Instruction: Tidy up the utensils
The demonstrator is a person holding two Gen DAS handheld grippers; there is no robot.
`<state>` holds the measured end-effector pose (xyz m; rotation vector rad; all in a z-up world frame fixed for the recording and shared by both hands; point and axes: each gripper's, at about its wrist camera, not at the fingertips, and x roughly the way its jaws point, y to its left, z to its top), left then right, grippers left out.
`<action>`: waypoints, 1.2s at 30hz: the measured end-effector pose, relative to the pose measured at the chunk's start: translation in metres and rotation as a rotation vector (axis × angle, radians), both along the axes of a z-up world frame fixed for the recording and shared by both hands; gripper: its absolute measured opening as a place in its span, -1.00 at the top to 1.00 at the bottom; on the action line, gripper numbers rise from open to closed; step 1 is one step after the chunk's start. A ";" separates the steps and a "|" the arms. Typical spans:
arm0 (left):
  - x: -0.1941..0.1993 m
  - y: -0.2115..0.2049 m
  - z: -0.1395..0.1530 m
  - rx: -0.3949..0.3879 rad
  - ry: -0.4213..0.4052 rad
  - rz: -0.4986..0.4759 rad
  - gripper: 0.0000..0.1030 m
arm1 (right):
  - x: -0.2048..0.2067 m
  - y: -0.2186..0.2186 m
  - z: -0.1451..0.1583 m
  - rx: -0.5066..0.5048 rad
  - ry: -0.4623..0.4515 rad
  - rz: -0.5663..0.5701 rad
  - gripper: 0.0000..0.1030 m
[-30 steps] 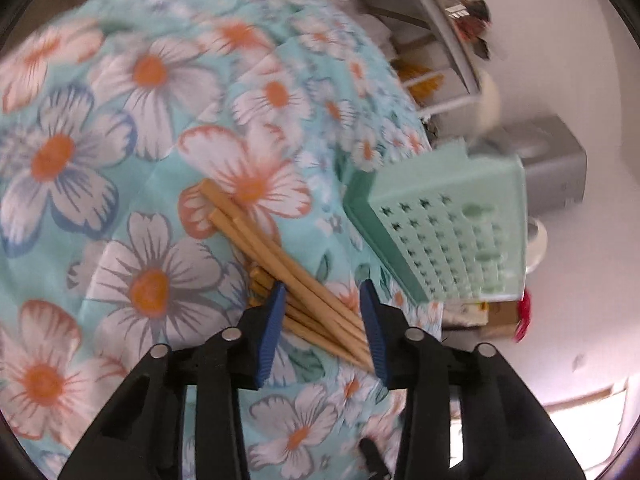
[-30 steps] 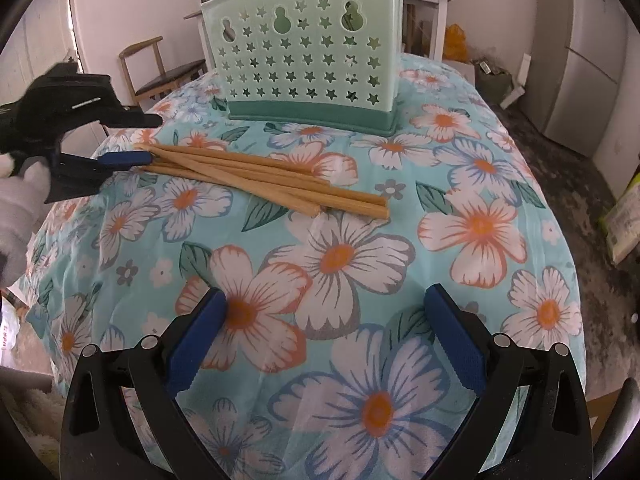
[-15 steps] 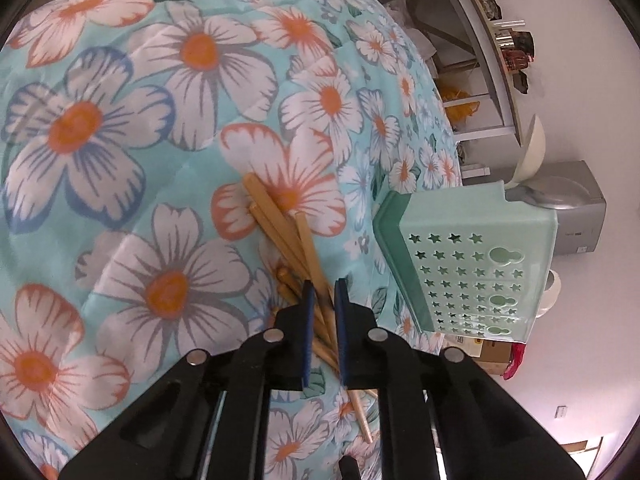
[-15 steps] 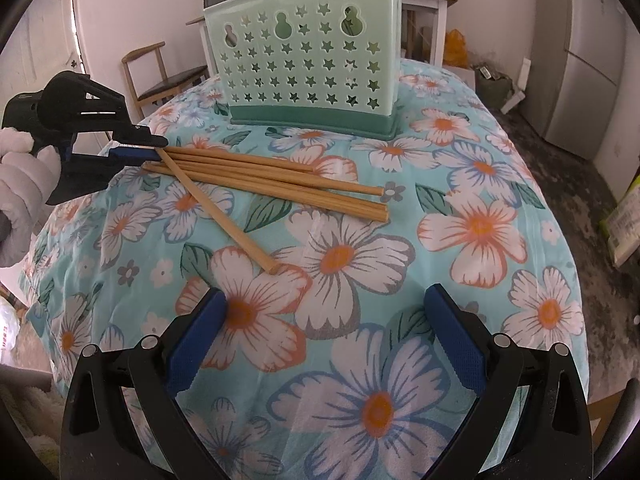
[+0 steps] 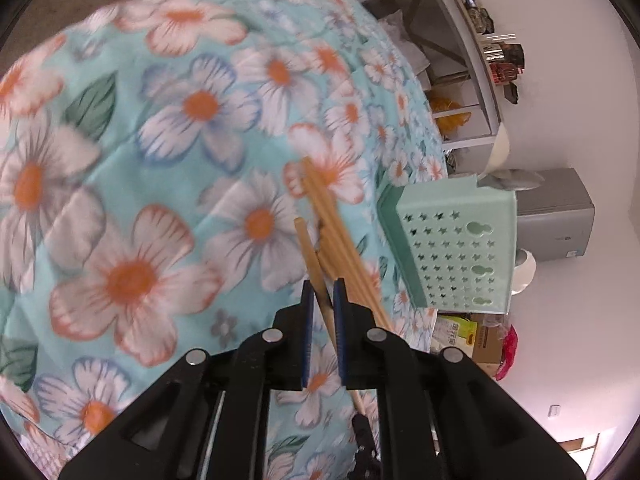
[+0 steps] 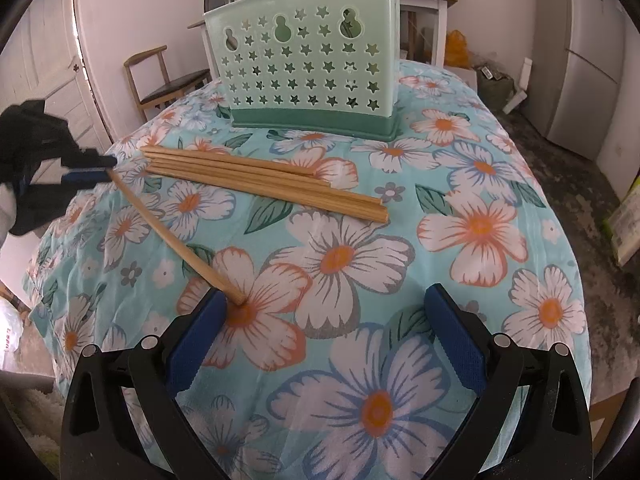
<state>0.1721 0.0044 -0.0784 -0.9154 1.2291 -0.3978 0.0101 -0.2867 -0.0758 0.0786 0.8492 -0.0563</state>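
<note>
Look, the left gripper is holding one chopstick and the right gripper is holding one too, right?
Not quite. The left gripper does hold one chopstick, but the right gripper is open and holds nothing, as the right wrist view shows.

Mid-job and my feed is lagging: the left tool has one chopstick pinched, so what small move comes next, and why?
Probably lift the left tool and carry its chopstick toward the green basket. It is shut on one end only, and the far tip looks to rest on the tablecloth by the open right tool. The other chopsticks lie bundled before the basket.
</note>
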 end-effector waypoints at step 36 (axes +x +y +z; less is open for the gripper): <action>-0.001 0.010 -0.014 0.131 -0.095 0.025 0.80 | 0.011 -0.061 0.039 0.611 0.036 -0.038 -0.53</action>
